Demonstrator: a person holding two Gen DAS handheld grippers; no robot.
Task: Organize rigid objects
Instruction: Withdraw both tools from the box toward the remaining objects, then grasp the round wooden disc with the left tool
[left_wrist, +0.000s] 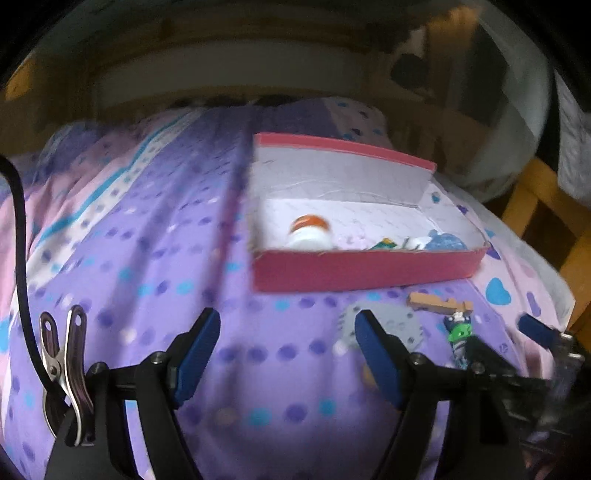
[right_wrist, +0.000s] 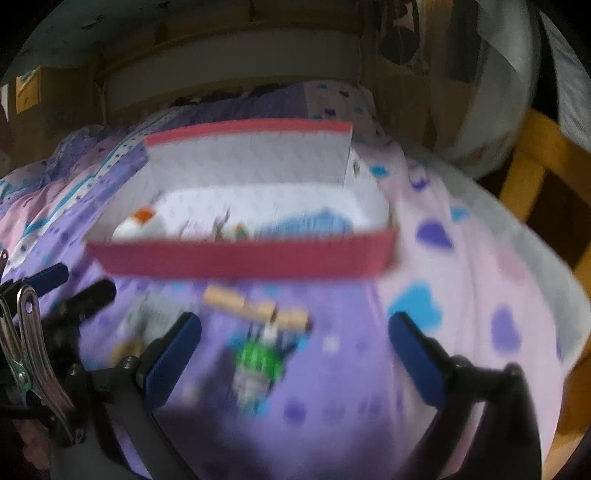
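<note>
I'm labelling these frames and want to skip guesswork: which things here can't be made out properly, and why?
- Small items in the red box: in the left wrist view its near wall hides their lower parts; beside the white bottle they are too small to name.
- Green toy: smeared by motion blur in the right wrist view.
- Grey disc: partly behind a left gripper finger.
- Right gripper: open, nothing between its fingers.

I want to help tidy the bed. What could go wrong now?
The wooden piece and the green toy lie touching, so grabbing one may drag the other. The bedspread is soft and wrinkled; a hand-held gripper could pinch cloth. The pink box is light card and might slide if bumped.
</note>
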